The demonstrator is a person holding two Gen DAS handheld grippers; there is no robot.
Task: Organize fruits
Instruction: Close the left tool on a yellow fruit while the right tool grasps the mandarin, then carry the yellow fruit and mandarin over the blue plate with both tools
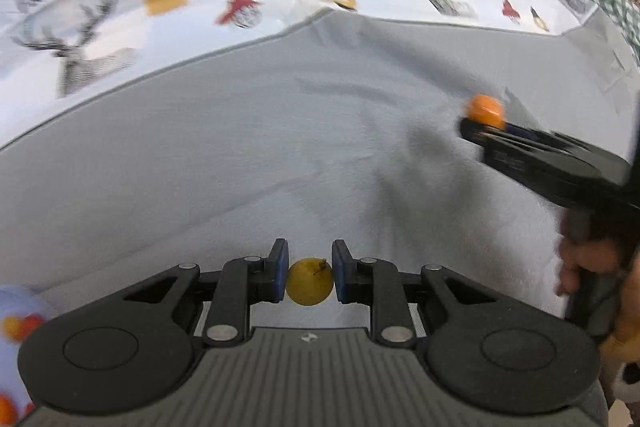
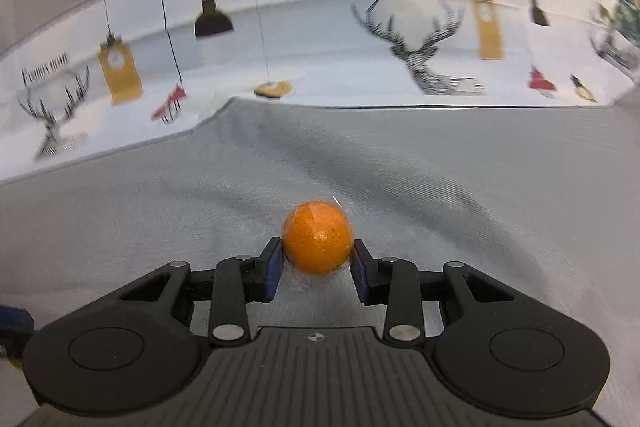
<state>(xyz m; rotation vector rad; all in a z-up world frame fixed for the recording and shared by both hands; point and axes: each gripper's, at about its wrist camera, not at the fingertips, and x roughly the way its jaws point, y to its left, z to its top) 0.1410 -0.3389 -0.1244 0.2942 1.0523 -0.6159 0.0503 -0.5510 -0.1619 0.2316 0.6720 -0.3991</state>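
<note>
Low in the centre of the left wrist view, pinching a small round yellow fruit with a short brown stem [image 1: 310, 282] between the blue pads of the black two-finger left gripper [image 1: 310, 277], both pads touching its sides. Hovering over a pale grey cloth surface [image 1: 280, 131], contact between fruit and cloth impossible to tell. At the right edge of that same view, reaching in with the black right gripper [image 1: 482, 121], a round orange citrus fruit [image 1: 483, 111] blurred at its tip.

Low in the centre of the right wrist view, clamping that same orange citrus fruit [image 2: 318, 238] in the right gripper [image 2: 318, 255], blue pads pressed on its lower flanks, most of the fruit bulging above and beyond the fingers. Something thin and glossy, possibly film, showing around the peel. Across the top of both views, running a white backdrop printed with deer heads, hanging lamps and yellow tags [image 2: 320, 39].

At the lower left corner of the left wrist view, peeking in, a blurred pale container with orange shapes [image 1: 18, 327], likely a destination, though too smeared to confirm.

For doing this carry well, judging from the grips:
- Keeping squeeze steady on both fruits, no tighter, avoiding bruising.
- Holding the right tool level, since the shallow hold on the orange looks prone to rolling out forward.
- Moving slowly, given the blur.
- Releasing low over the resting place.
</note>
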